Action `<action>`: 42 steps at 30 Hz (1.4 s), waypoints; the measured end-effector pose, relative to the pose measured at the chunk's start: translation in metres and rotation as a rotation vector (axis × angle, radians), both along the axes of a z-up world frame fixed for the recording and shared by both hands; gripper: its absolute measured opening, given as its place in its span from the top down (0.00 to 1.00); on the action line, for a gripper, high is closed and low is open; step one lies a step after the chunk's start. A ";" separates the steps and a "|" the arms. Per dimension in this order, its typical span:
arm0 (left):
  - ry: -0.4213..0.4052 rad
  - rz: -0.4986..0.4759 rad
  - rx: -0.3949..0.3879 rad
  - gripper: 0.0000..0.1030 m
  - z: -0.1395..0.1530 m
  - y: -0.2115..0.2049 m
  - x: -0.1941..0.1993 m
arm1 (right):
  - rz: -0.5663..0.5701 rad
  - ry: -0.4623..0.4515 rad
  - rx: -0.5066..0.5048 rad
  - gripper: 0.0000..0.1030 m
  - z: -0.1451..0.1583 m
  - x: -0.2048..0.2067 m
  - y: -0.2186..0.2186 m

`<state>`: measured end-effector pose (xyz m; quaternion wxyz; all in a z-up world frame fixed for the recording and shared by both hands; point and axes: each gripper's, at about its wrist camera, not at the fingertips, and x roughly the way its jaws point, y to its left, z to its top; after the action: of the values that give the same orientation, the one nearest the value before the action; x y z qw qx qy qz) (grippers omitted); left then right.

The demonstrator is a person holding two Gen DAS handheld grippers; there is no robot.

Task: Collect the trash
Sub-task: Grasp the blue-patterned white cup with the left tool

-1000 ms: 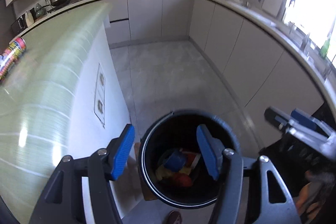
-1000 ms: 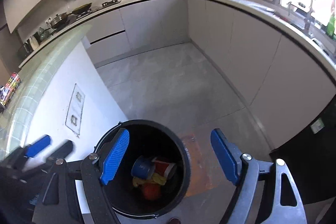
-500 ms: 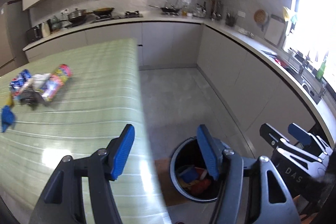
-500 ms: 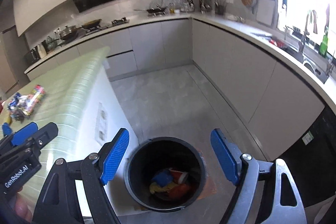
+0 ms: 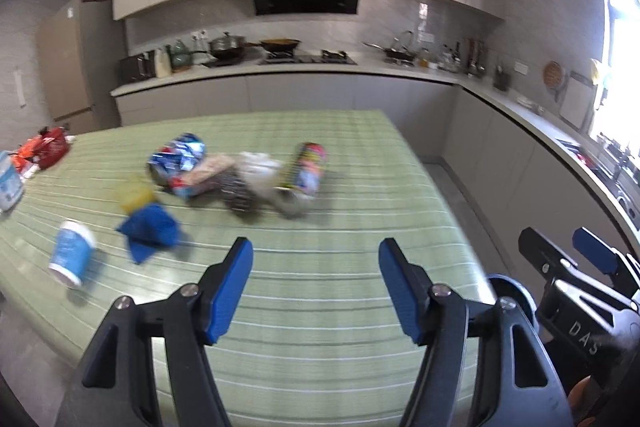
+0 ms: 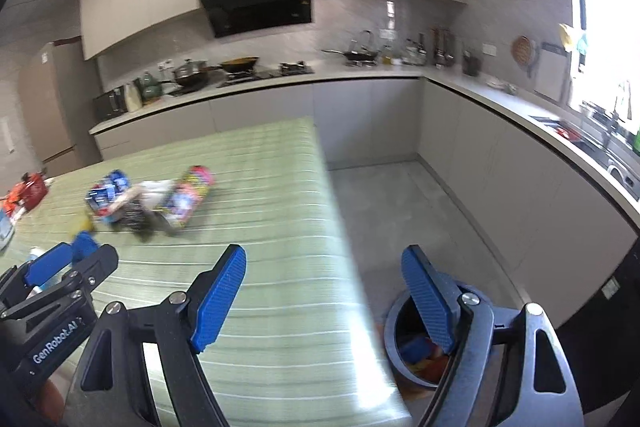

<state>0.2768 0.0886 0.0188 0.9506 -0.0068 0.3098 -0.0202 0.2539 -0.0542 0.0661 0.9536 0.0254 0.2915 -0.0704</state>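
A heap of trash lies on the green striped tabletop: a colourful can, a white crumpled bag, a blue foil wrapper, a blue crumpled cloth and a blue-and-white paper cup. My left gripper hovers over the table's near part, its jaws opening with nothing between them. My right gripper is open and empty, straddling the table's right edge. The dark trash bin stands on the floor below it, with trash inside. The can and the heap also show in the right wrist view.
A red packet and a white tub sit at the table's far left. Grey cabinets and a worktop with pans run along the back and right walls. Grey floor lies between table and cabinets.
Both grippers have risen from over the bin and swung left to above the table. The bin has dropped to the lower right, and the heap of trash has come into view.
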 end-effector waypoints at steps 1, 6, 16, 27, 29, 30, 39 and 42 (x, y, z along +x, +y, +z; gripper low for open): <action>-0.001 0.011 -0.001 0.35 0.001 0.011 0.000 | 0.020 -0.003 -0.006 0.20 0.000 0.001 0.017; 0.013 0.099 -0.006 0.35 -0.004 0.064 -0.003 | 0.124 0.013 -0.007 0.20 -0.005 0.013 0.080; 0.067 0.343 0.048 0.35 -0.025 0.151 -0.009 | 0.346 0.036 0.041 0.20 -0.022 0.044 0.164; 0.097 0.396 0.035 0.35 -0.045 0.225 0.004 | 0.415 0.064 0.030 0.20 -0.039 0.064 0.248; 0.100 0.377 0.042 0.32 -0.048 0.243 0.013 | 0.395 0.070 0.036 0.20 -0.042 0.068 0.260; 0.103 0.365 0.042 0.32 -0.050 0.250 0.016 | 0.376 0.070 0.035 0.20 -0.044 0.072 0.270; 0.230 0.155 0.023 0.32 -0.093 0.301 0.069 | 0.219 0.111 0.022 0.20 -0.069 0.087 0.335; 0.265 0.098 0.024 0.32 -0.108 0.308 0.079 | 0.172 0.131 0.022 0.20 -0.078 0.089 0.344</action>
<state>0.3563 0.3962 -0.0887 0.9011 -0.0131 0.4323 0.0310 0.3428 0.2903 -0.0119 0.9347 0.0063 0.3551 0.0133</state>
